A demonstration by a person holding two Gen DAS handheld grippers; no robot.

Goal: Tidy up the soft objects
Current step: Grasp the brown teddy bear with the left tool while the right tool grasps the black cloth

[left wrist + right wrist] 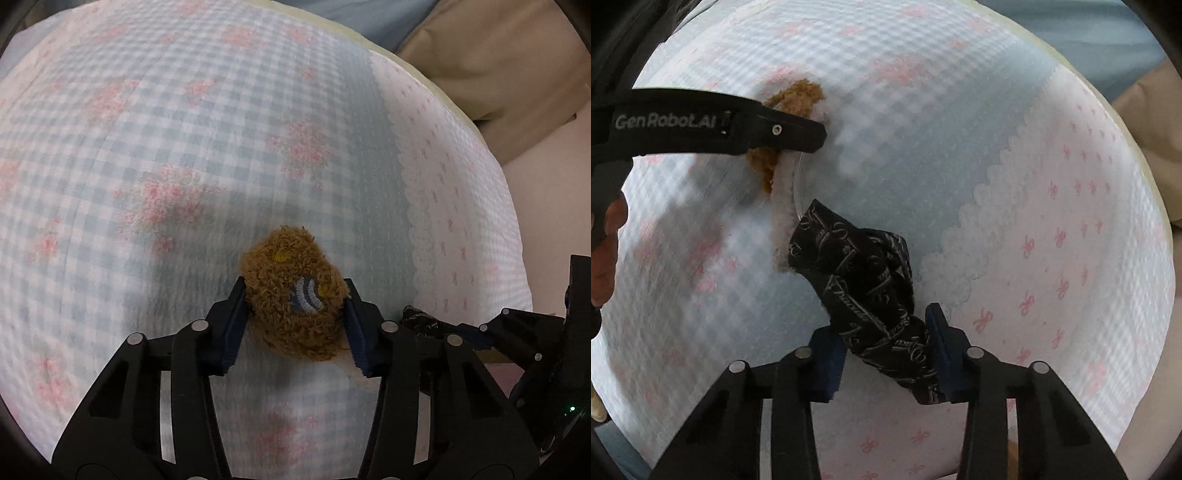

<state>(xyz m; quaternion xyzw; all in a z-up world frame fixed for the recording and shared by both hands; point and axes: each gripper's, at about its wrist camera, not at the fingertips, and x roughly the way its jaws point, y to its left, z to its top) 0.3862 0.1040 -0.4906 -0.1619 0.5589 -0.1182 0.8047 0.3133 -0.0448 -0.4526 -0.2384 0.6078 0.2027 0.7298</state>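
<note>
A curly brown plush toy [284,266] with a striped blue-and-white patch lies on the checked quilt [147,129]. My left gripper [293,299] is shut on it, one pad pressing each side. In the right wrist view a black cloth [857,266] with a pale script pattern runs up from my right gripper [881,321], which is shut on its lower end. A white fluffy strip [783,206] stretches from the black cloth to the brown plush toy [801,96], where a left gripper finger [790,129] crosses it. What joins these pieces is hidden.
The quilt is blue-and-white gingham with pink flowers and a white border with pink bows [461,206]. A beige cushion [498,55] lies beyond its far right edge. A person's hand [605,251] shows at the left. The right gripper's linkage [517,332] sits close beside my left one.
</note>
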